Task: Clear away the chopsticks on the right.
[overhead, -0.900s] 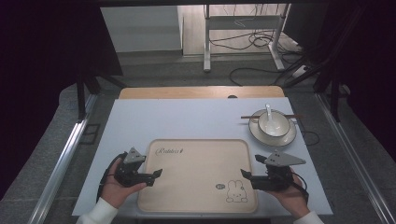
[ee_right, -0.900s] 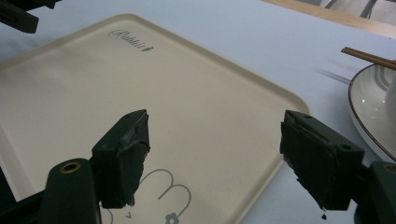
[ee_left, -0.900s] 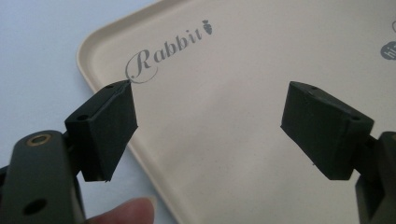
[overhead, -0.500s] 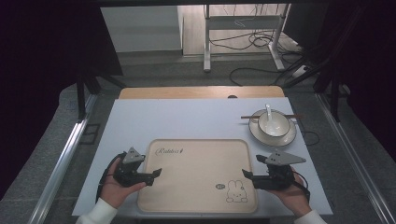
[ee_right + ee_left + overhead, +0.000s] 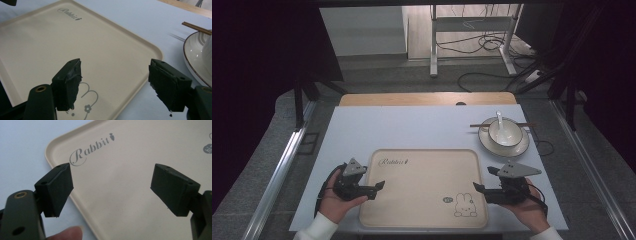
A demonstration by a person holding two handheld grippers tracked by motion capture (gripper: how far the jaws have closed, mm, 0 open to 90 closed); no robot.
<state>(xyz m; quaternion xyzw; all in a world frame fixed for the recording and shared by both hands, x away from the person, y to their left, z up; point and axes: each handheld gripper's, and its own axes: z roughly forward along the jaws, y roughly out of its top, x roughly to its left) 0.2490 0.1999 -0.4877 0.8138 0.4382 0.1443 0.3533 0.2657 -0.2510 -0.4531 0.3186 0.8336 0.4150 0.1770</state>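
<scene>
I kept both jaws open: the tray [image 5: 424, 187] lay flat on the counter [image 5: 412, 130] between the 2 grippers. It looked light, stiff, slippery; I would pinch its side rims.

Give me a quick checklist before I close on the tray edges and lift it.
1. Left hand-held gripper open: ok, jaws stand wide apart with nothing between the pads.
2. Right hand-held gripper open: ok, jaws wide and gripping nothing.
3. Both aimed at the tray: ok, one at its left edge, one at its right edge, tips over the rims.
4. Tray surface free of loose items: ok, printed lettering and a rabbit drawing, nothing lying on it.
5. Plate with bowl, spoon and chopsticks clear of the tray: ok, apart beyond its far right corner.
6. Jaws level with the rim for a pinch: cannot tell.
</scene>
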